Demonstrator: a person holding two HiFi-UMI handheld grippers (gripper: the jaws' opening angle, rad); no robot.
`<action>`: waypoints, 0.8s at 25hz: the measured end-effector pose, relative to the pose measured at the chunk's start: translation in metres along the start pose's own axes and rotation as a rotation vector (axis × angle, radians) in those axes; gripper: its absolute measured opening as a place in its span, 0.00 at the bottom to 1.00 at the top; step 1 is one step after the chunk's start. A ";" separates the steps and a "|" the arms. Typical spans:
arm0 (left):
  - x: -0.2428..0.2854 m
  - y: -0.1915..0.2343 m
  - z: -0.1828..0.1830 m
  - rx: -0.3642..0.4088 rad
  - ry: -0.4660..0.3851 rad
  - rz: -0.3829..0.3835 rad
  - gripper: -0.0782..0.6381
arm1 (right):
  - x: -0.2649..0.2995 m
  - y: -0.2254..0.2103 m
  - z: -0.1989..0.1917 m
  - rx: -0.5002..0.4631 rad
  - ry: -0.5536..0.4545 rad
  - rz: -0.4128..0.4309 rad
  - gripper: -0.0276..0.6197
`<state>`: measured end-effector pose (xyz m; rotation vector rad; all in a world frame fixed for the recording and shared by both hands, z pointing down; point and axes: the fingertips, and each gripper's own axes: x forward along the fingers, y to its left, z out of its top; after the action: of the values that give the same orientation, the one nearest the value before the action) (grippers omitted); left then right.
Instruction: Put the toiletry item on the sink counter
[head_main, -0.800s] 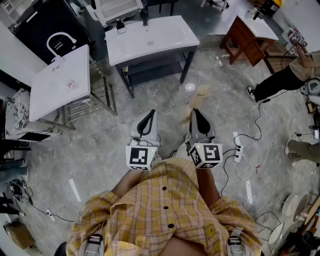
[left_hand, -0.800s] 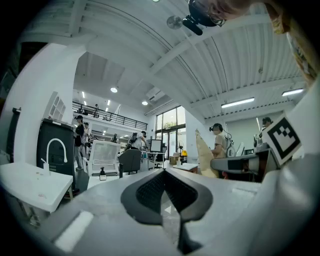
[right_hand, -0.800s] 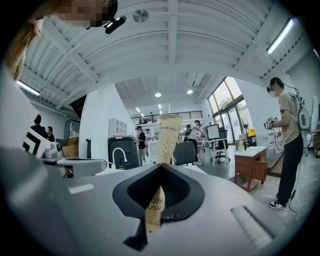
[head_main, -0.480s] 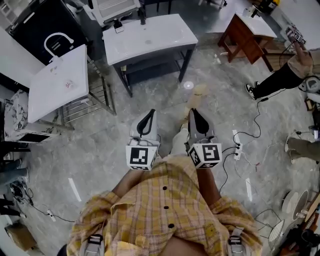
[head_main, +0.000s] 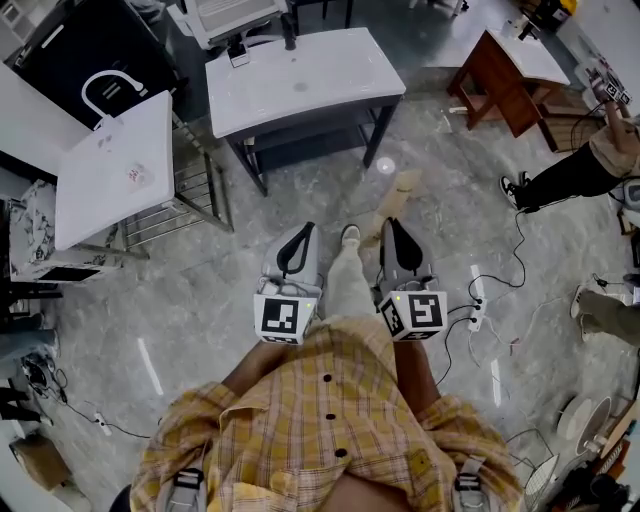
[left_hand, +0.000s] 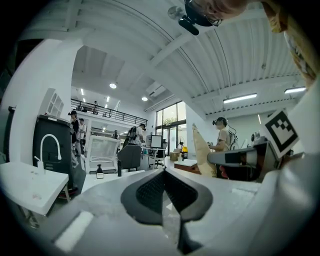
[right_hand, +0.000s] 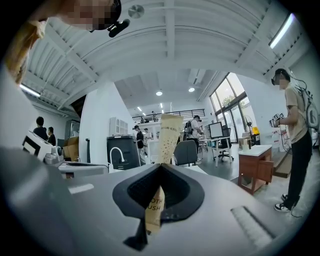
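The toiletry item is a tan paper toothbrush packet (right_hand: 167, 140). My right gripper (right_hand: 159, 170) is shut on its lower part, and the packet stands up past the fingertips. In the head view the packet (head_main: 400, 193) sticks out ahead of the right gripper (head_main: 393, 228), over the floor. My left gripper (head_main: 297, 240) is beside it, shut with nothing between its jaws (left_hand: 164, 172). The white sink counter (head_main: 320, 85) on a dark frame stands ahead, well beyond both grippers.
A dark bottle (head_main: 289, 35) stands at the counter's back edge. A second white sink top (head_main: 115, 165) on a metal rack is at the left, a wooden table (head_main: 505, 70) at the right. Another person (head_main: 570, 170) stands at the right; cables (head_main: 480, 310) lie on the floor.
The person's leg and shoe have stepped forward between the grippers. The counter has shifted slightly in the head view. Both grippers keep their pose and the packet stays held.
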<state>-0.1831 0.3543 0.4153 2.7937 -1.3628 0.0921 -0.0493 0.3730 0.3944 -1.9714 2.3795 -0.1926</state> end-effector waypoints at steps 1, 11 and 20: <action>0.010 0.004 0.000 -0.006 0.004 0.002 0.11 | 0.010 -0.005 0.000 0.004 0.000 0.003 0.05; 0.156 0.048 0.006 0.018 0.026 0.022 0.11 | 0.142 -0.079 0.010 0.033 0.018 0.045 0.05; 0.292 0.075 0.023 -0.003 0.067 0.041 0.11 | 0.257 -0.165 0.028 0.047 0.068 0.058 0.05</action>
<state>-0.0623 0.0772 0.4125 2.7339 -1.4045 0.1836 0.0668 0.0891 0.3987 -1.9029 2.4458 -0.3142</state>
